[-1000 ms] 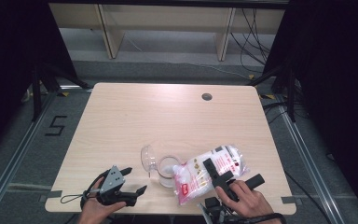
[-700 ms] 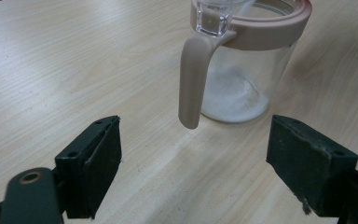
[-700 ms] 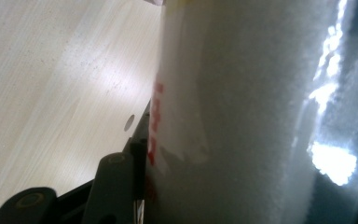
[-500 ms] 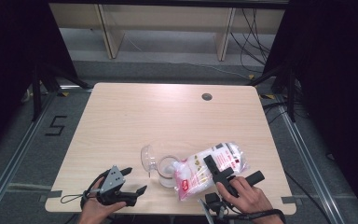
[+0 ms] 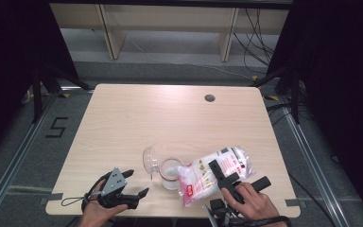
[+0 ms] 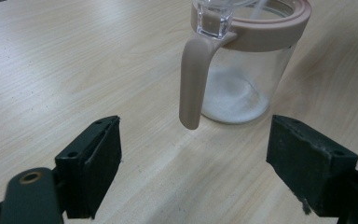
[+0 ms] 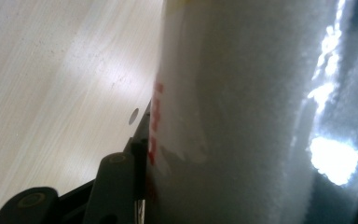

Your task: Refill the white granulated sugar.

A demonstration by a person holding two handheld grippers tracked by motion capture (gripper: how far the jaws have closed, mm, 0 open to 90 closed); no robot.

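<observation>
Right jaws clamping powder bag [image 5: 217,172], glass jar [image 6: 242,70] holding white powder

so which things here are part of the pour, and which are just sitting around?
In the job:
- bag of white powder, clamped in the right gripper
- glass jar with its pink rim, some powder inside
- left gripper, jaws open, near the jar

Lying about:
- round hole in the table
</observation>
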